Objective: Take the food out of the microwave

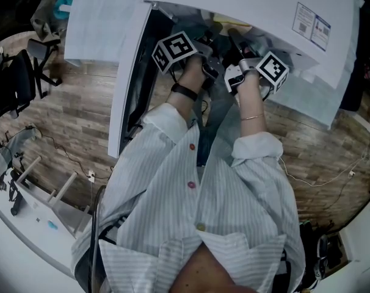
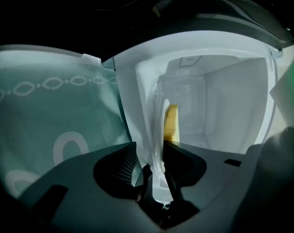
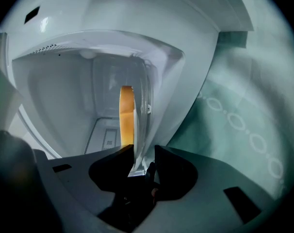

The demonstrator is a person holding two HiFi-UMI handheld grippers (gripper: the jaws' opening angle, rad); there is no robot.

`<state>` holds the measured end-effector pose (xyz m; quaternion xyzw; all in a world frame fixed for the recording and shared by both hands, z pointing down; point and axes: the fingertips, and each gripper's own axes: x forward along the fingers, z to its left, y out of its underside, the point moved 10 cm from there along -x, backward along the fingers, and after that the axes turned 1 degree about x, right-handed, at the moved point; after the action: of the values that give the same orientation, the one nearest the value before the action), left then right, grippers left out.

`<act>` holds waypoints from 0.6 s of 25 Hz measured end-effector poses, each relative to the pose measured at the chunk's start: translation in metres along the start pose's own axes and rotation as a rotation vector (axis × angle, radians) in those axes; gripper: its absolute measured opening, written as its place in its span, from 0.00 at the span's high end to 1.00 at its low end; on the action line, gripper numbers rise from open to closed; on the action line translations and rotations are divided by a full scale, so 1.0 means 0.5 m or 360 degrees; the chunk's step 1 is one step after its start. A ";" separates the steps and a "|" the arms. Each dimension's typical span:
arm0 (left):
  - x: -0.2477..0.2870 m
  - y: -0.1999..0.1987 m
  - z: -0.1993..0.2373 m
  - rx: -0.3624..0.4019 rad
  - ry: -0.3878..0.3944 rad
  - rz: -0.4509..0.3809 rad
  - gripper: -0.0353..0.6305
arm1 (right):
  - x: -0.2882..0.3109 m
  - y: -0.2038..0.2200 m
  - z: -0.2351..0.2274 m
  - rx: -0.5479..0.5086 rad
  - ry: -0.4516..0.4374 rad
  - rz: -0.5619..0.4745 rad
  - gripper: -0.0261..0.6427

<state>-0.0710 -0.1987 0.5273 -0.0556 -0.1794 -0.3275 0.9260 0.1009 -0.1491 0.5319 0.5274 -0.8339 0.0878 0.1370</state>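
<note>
A clear plastic container (image 2: 159,120) stands inside the white microwave (image 1: 246,2), with a yellow-orange piece of food (image 3: 126,115) in it. That food (image 2: 171,123) also shows in the left gripper view. My left gripper (image 2: 150,152) has the container's rim between its jaws, and the rim fills the gap there. The container's other rim (image 3: 141,130) sits between the jaws of my right gripper (image 3: 143,154), touching the left jaw, with a slit of light at the right jaw. In the head view both grippers, left (image 1: 206,54) and right (image 1: 241,63), reach into the oven mouth, tips hidden.
The microwave door (image 1: 133,72) hangs open at the left of the oven. A pale green patterned cloth (image 3: 244,125) lies beside the microwave. Wooden flooring (image 1: 69,121), a chair (image 1: 26,66) and cables surround the person.
</note>
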 end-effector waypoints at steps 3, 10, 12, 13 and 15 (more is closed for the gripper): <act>0.001 0.000 -0.002 0.0003 0.0006 0.0009 0.70 | 0.001 0.001 -0.006 0.0036 -0.0042 -0.0008 0.75; -0.001 0.000 -0.017 0.0033 0.0026 0.0035 0.81 | -0.006 0.006 0.005 0.0052 -0.0065 -0.0031 0.84; -0.003 0.001 -0.022 0.0050 0.0040 0.0039 0.85 | -0.008 0.006 0.009 0.0042 -0.0068 -0.0030 0.86; -0.004 0.001 -0.024 0.0060 0.0045 0.0043 0.87 | -0.009 0.006 0.008 0.0051 -0.0073 -0.0032 0.86; -0.005 0.002 -0.026 0.0058 0.0056 0.0052 0.88 | -0.010 0.007 0.004 0.0085 -0.0097 -0.0043 0.87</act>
<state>-0.0685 -0.1991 0.5144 -0.0360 -0.1679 -0.3099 0.9351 0.0998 -0.1438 0.5283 0.5446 -0.8278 0.0921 0.0987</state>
